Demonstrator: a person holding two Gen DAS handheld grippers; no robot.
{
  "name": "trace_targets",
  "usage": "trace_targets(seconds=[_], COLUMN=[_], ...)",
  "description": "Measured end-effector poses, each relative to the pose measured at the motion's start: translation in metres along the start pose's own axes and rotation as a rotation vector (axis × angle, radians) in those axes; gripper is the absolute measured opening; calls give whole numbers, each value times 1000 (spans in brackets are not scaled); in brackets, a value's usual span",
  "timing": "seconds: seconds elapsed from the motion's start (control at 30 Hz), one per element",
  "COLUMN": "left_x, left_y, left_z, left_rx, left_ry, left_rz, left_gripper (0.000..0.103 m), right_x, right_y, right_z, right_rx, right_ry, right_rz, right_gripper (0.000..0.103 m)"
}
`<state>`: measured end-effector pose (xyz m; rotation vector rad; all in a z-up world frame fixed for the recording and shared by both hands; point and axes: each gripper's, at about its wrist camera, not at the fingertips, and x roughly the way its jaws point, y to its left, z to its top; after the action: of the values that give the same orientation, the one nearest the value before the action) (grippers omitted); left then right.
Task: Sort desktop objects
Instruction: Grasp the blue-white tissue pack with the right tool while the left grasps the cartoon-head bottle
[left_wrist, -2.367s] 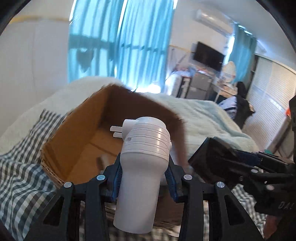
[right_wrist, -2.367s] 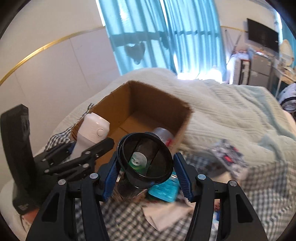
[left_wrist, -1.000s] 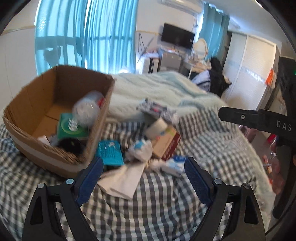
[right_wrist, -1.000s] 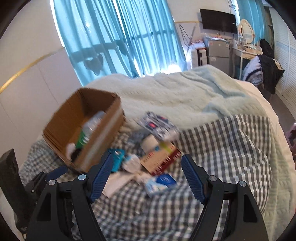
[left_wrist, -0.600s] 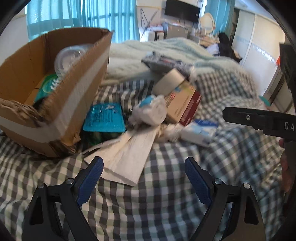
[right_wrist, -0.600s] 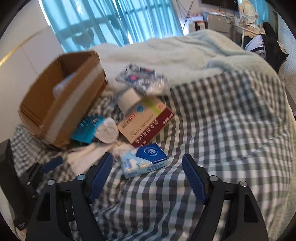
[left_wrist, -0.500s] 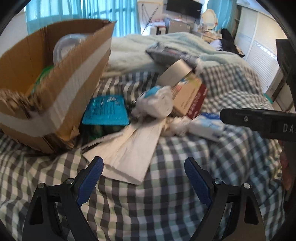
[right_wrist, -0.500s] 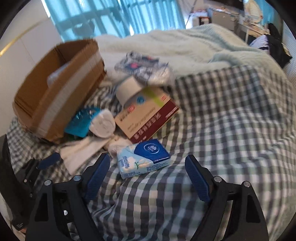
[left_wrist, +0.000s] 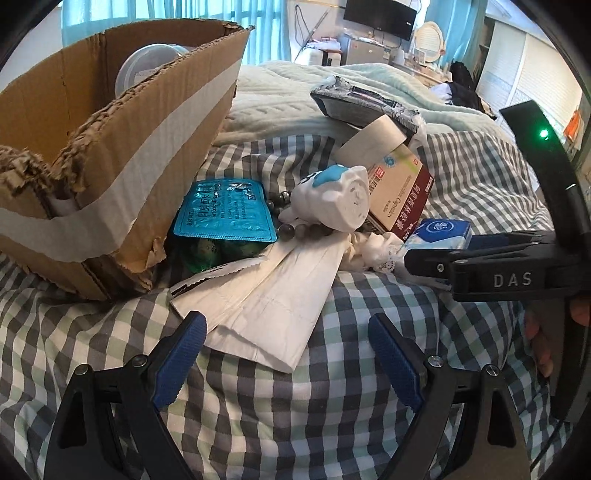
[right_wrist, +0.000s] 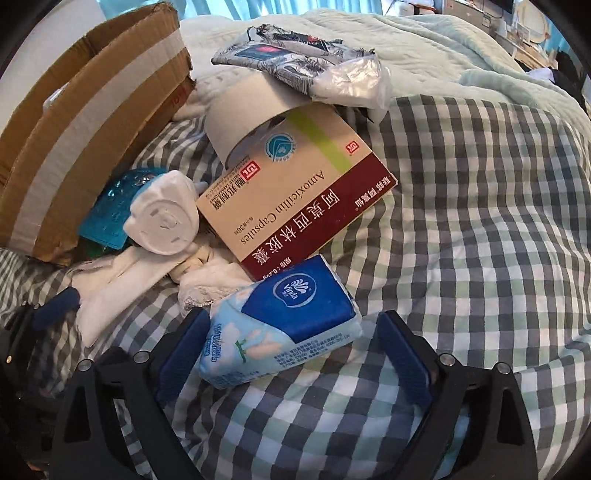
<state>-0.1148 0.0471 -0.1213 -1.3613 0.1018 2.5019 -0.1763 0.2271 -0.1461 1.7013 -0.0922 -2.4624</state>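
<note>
A pile of small objects lies on a checked bedspread beside a cardboard box (left_wrist: 122, 147). My right gripper (right_wrist: 291, 347) is open, with its jaws on either side of a blue and white tissue pack (right_wrist: 284, 325), which also shows in the left wrist view (left_wrist: 441, 232). My left gripper (left_wrist: 288, 347) is open and empty, just in front of a folded white paper napkin (left_wrist: 266, 295). Behind lie a teal blister pack (left_wrist: 225, 210), a white rolled item (left_wrist: 336, 199), a medicine box (right_wrist: 295, 199) and a tape roll (right_wrist: 243, 107).
The cardboard box (right_wrist: 74, 110) holds a clear plastic container (left_wrist: 147, 70). A patterned plastic packet (right_wrist: 295, 55) rests on a pale green blanket (right_wrist: 443, 48) behind the pile. Dark beads (left_wrist: 291, 230) and crumpled white cloth (left_wrist: 373, 247) lie in the pile. The right gripper's body (left_wrist: 509, 269) crosses the left wrist view.
Both grippers let go of the white bottle and the dark cup, which went into the box, then opened and moved down to the pile. The right gripper closed in around the tissue pack.
</note>
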Motion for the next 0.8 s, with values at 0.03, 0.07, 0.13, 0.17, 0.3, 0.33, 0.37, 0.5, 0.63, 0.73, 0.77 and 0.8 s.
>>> trace_targets(seconds=[0.03,0.07,0.13,0.17,0.3,0.33,0.37,0.5,0.63,0.73,0.77,0.8], left_x=[-1,-2,-2,-2,-1,-1,-1,-1,-6,-10,-11,-10], left_y=[1,1,2,2,4,4,4,2,-6,-15,-18,-22], left_z=[0,-1,-2,-2,-3,-3,-3,-3,-1,5,8,12], left_rx=[-2,-5,-10,-15,-24,-23,-21,-21,-12,-9,-10,-16], left_ry=[-1,-3,-1,1,5,5,5,3,-3,-17,-19,-19], left_rz=[2,5,12,16,21,23,24,29,25,4,-5,-17], left_gripper=[92,92,92,92,92,92,92,92,92,92,92,92], right_x=[-1,-2,-4,-5,-7,-8,-11,-22,-36,-48,-54,-49], right_y=[-1,-1,0,1,3,2,0,-10,-14,-17,-20,-17], right_z=[-1,-2,-6,-8,-15,-15,-16,-21,-24,-21,-23,-16], right_rx=[3,2,-9,-17,-38,-36,-28,10,27,77,100,115], right_ry=[-1,-4,-10,-12,-25,-30,-40,-85,-134,-202,-219,-227], right_rz=[4,5,-1,-6,-34,-39,-46,-6,-15,-26,-26,-26], right_gripper=[93,93,93,93,92,89,81,77,76,76,76,76])
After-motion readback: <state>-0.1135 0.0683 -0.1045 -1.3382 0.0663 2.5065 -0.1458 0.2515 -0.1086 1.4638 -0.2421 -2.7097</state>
